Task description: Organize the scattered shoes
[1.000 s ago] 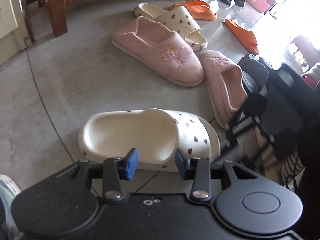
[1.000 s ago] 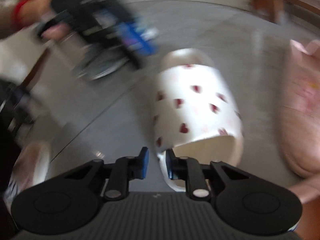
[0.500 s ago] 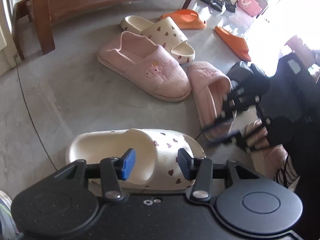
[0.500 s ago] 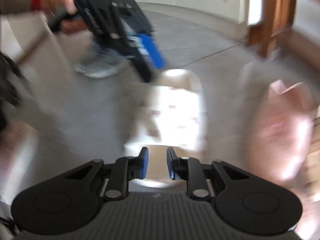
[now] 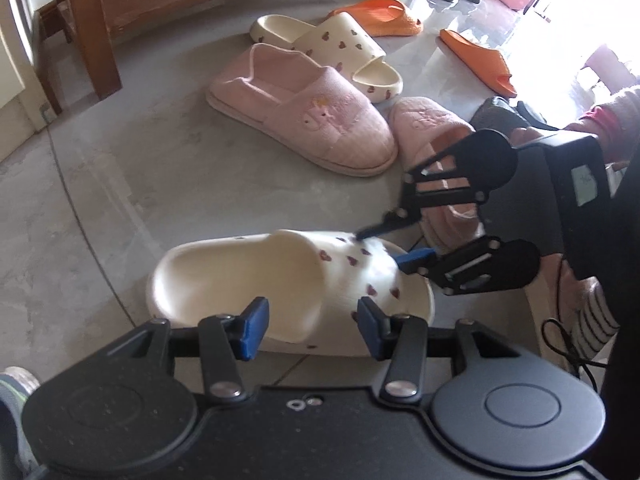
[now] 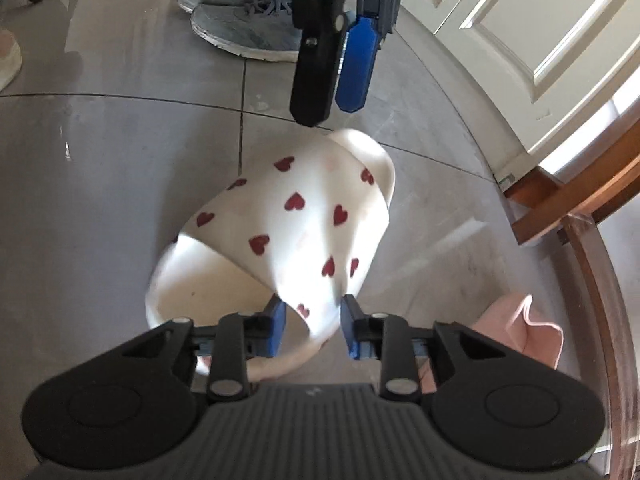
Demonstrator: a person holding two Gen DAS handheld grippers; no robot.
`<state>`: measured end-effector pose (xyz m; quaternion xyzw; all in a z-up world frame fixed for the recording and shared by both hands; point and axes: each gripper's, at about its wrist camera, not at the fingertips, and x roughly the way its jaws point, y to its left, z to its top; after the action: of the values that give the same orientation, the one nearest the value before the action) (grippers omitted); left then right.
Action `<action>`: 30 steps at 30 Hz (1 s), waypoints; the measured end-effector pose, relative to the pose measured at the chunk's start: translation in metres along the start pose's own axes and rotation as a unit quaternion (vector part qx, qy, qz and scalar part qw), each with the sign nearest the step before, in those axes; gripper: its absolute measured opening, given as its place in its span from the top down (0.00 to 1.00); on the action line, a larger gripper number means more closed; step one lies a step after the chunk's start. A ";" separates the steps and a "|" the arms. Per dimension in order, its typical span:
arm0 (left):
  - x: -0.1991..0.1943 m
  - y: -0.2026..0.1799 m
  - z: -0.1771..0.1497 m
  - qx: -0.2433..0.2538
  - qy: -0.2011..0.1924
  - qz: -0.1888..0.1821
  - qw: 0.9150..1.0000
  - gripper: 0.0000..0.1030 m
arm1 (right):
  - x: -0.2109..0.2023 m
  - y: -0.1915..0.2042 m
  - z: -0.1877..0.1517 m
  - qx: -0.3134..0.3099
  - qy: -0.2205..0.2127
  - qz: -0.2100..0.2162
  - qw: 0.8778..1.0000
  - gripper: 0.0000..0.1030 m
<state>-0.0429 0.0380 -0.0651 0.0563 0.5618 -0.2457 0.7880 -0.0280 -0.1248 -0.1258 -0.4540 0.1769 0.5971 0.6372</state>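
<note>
A cream slide slipper with red hearts [image 5: 256,280] lies on the grey tile floor; it also shows in the right wrist view [image 6: 304,224]. My left gripper [image 5: 310,322] is open, its blue pads at the slipper's near side. My right gripper [image 6: 312,328] has its pads on either side of the strap's toe edge; it also shows in the left wrist view [image 5: 384,246] at the slipper's toe. Its mate [image 5: 332,52] lies farther back beside a pink slipper [image 5: 304,112]. A second pink slipper [image 5: 440,152] lies partly behind my right gripper.
Two orange slides [image 5: 380,18] [image 5: 480,60] lie at the back right. A wooden bench leg [image 5: 96,32] stands at the back left. Grey sneakers [image 6: 244,32] sit beyond the heart slipper. A white door [image 6: 520,40] and a wooden frame [image 6: 580,200] are at the right.
My right gripper has swung in from the pink slipper's side and closed in on the heart slipper's toe end. My left gripper stays open at the slipper's near side.
</note>
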 end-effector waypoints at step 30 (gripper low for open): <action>0.070 -0.048 0.174 -0.015 -0.179 0.044 0.983 0.52 | -0.098 -0.097 -0.114 0.509 -0.036 -0.089 0.855 0.70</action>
<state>0.1023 -0.0900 -0.0568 0.0244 0.4120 -0.2081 0.8868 0.0752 -0.2620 -0.0749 -0.0578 0.3918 0.3802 0.8358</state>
